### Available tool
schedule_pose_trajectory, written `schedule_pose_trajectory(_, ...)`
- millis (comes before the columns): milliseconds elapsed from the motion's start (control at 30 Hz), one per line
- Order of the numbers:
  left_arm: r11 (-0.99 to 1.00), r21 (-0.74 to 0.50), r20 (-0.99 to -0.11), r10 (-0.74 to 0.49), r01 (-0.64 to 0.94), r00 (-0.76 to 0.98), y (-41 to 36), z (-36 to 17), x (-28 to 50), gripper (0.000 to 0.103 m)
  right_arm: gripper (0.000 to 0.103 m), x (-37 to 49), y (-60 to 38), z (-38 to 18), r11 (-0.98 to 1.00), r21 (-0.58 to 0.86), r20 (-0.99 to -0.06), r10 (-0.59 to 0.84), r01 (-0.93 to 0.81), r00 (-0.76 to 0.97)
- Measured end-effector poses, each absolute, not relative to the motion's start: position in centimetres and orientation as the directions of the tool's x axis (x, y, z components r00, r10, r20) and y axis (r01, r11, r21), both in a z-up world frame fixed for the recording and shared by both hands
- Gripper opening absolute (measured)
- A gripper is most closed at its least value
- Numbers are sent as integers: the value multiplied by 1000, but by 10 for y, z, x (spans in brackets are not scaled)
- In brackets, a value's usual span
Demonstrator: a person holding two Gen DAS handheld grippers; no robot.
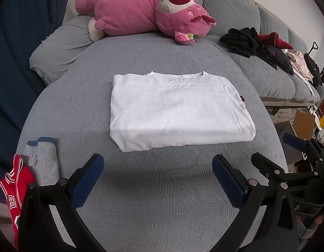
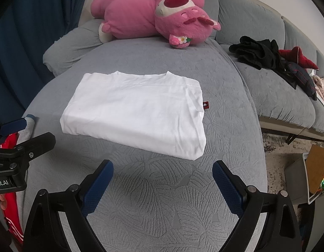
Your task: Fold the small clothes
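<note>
— Left tool [image 1: 157, 180]: how does it sit?
— Tilted steeply downward over the grey sofa seat [image 1: 162, 220], its blue-padded fingers [image 1: 88, 180] spread wide with only bare cushion between them. It holds nothing.
— What lies at its left?
— A red garment [image 1: 13, 191] with white trim at the seat's left edge, and a grey garment [image 1: 45, 163] with a blue band just beside it, both partly hidden behind the tool's black frame.
— And the shirt?
— The white T-shirt [image 1: 174, 109] lies folded into a rectangle in the middle of the seat, ahead of both tools and apart from them; a small dark red tag [image 2: 205, 104] shows at its right edge.
— The right tool [image 2: 163, 185]?
— Same steep downward tilt, fingers wide apart, empty, just beside the left one and nearer the shirt's right corner.
— Farther back?
— A pink plush toy [image 1: 145, 14] lies along the sofa back. To the right, a heap of black clothes [image 2: 256, 52] sits on the next cushion, well apart from the shirt.
</note>
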State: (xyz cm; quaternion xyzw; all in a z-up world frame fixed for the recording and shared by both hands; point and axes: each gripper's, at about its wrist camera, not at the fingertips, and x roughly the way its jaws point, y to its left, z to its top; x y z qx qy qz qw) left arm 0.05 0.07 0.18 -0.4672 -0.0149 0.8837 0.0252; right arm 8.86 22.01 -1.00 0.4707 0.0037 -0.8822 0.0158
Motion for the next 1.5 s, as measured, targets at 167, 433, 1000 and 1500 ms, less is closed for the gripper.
schedule_pose_trajectory(167,-998,-52,-824,60,-31,-564,1,1,1,102,93,88,218,-8,-999,6,-830,-23,33,-557)
schedule_pose_trajectory(433,-998,-52,-825,60,-30,-563,0,2,0,102,93,88,218,-7,-999,4,-830,-22,34,-558)
schedule_pose_trajectory(1000,-998,-49,-827,59,-33,-559,-1,2,1,102,93,87,217,-6,-999,-1,-831,-18,35,-557)
schedule_pose_trajectory(1500,-998,-49,-830,56,-28,-555,-2,3,2,102,93,89,218,-5,-999,1,-832,-19,33,-555)
